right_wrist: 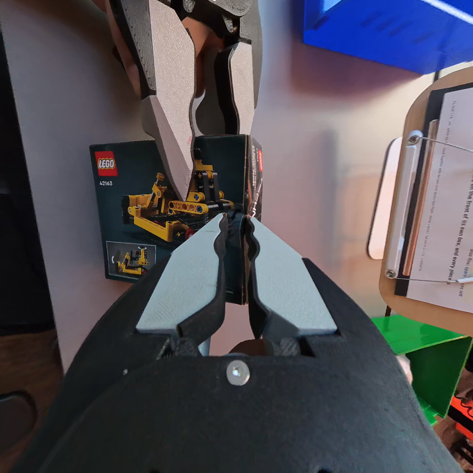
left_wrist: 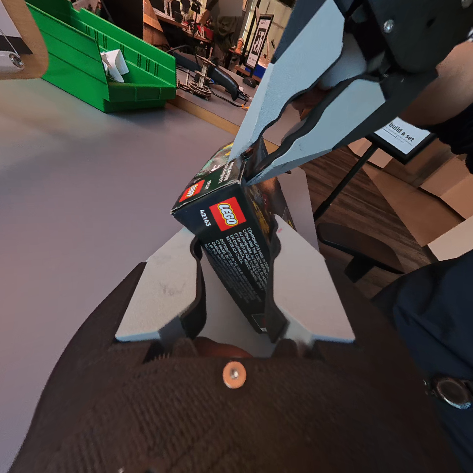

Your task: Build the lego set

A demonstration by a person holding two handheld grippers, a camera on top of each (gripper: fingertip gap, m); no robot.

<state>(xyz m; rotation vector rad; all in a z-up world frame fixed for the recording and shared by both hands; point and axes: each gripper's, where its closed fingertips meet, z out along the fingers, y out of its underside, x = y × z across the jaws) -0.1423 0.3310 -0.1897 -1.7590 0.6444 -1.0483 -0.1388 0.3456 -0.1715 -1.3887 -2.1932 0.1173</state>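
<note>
Table (left_wrist: 76, 179): grey top, carries the work; bare near the box, prob. kept free for parts.
Green bin (left_wrist: 107, 69): far left in left wrist view, crumpled white paper inside; looks like a sorting or scrap bin.
Blue bin (right_wrist: 384, 33): far right in right wrist view, blurred.
Clipboard stand (right_wrist: 435, 194): right side, wooden board w/ printed sheet under a metal clip, angled toward the worker for reading.
Lego box (left_wrist: 230, 245): dark carton w/ yellow bulldozer pic, lifted off the table, tilted, between both tools; sealed-looking, so task is at the very start, i.e. opening.
Left tool (left_wrist: 235, 258): jaws set to box width, clamping the box's narrow sides at its near end; acts as the anchor.
Right tool (right_wrist: 236, 217): jaws nearly together, tips pinching the box's end flap/edge at a corner; likely to pry or tear it open.
Risk: thin card may rip or slip from the tips; box could twist in the left tool.
</note>
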